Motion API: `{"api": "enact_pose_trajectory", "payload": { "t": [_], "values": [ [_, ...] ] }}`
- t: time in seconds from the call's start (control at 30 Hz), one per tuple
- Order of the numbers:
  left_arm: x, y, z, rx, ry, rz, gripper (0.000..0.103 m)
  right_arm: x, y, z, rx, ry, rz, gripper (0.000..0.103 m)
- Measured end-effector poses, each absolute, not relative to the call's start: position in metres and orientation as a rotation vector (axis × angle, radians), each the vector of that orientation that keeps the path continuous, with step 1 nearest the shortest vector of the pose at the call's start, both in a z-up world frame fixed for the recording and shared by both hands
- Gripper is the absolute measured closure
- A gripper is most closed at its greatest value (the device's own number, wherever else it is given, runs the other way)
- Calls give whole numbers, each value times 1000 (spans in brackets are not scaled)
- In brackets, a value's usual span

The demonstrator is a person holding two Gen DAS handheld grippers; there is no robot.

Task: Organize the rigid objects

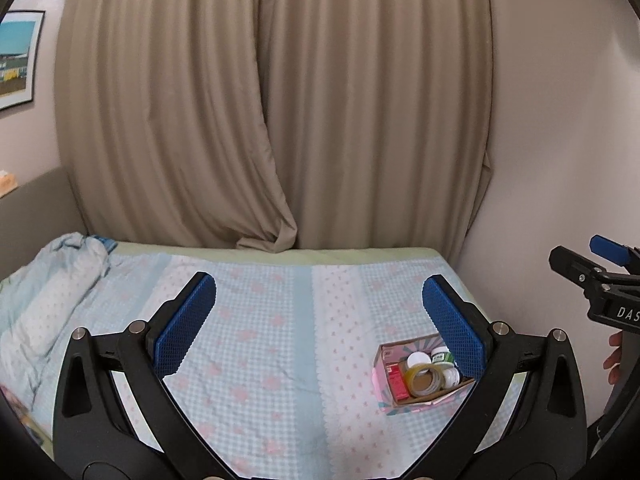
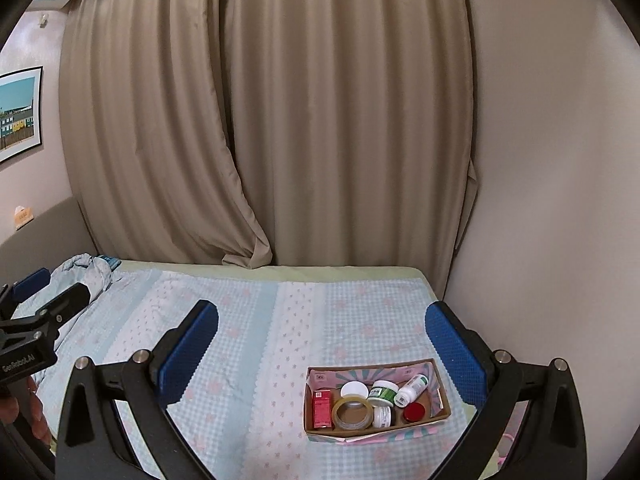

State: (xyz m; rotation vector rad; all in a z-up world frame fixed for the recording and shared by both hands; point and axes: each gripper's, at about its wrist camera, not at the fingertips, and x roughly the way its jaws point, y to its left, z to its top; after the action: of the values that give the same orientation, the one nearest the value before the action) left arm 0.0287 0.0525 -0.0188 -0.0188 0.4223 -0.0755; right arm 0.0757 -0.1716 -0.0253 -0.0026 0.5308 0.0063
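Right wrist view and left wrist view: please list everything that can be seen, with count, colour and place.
cardboard box: 1, brown with pink lining, on the bed, right side
red carton: 1, red, left end of box
tape roll: 1, clear yellowish, beside carton
jars: about 4, white or red lids, in box
small bottle: 1, white, lying tilted in box
bedsheet: 1, blue with pink, on bed
quilt: 1, pale blue, far left
curtains: beige, behind bed
picture: 1, left wall
left tongs: blue pads, open
right tongs: blue pads, open
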Motion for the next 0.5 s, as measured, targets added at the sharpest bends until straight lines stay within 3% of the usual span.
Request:
{"api": "enact_pose_trajectory", "payload": {
  "t": [0.5],
  "values": [
    [19,44,-20,-13,403,-65,0,70,-170,-21,-21,501,-7,0]
  ]
}}
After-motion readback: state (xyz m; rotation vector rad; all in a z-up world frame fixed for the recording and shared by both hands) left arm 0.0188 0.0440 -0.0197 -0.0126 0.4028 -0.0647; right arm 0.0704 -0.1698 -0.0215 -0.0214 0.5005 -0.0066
